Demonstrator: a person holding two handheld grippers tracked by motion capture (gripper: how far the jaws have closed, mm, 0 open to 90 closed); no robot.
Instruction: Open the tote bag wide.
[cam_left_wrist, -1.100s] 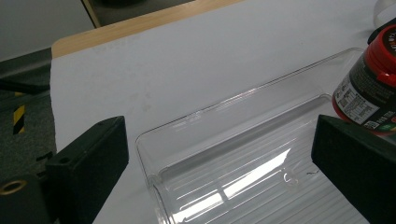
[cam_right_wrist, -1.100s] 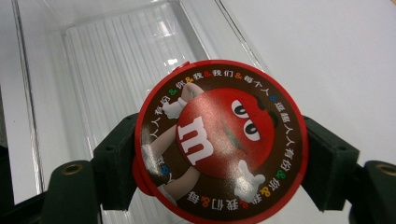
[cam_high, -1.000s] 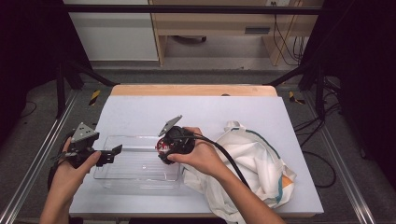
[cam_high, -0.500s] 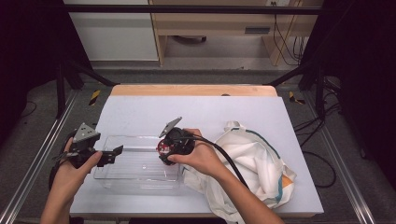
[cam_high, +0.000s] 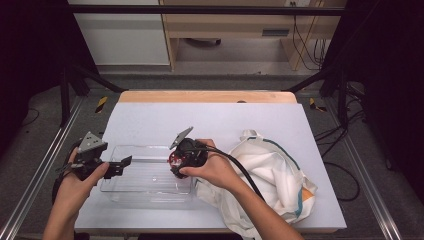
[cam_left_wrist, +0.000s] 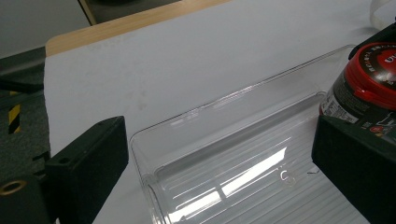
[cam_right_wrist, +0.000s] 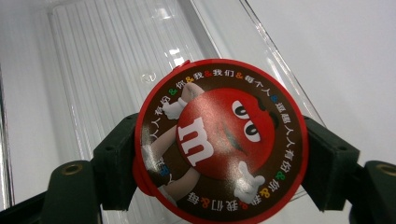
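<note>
Item: candy jar (cam_right_wrist: 219, 140), pinched by your R gripper (cam_high: 176, 162) over clear bin (cam_high: 150, 192) R end; L gripper (cam_high: 120, 166) spread at bin's L wall; risk: rim knock, jar slipped.

A tray (cam_high: 145, 180) lies on the worktop (cam_high: 210, 120), a bag (cam_high: 280, 175) to its right. The right gripper (cam_high: 176, 161) holds a tub (cam_right_wrist: 219, 140) over the tray's right end; the left gripper (cam_high: 122, 164) is at its left end.
</note>
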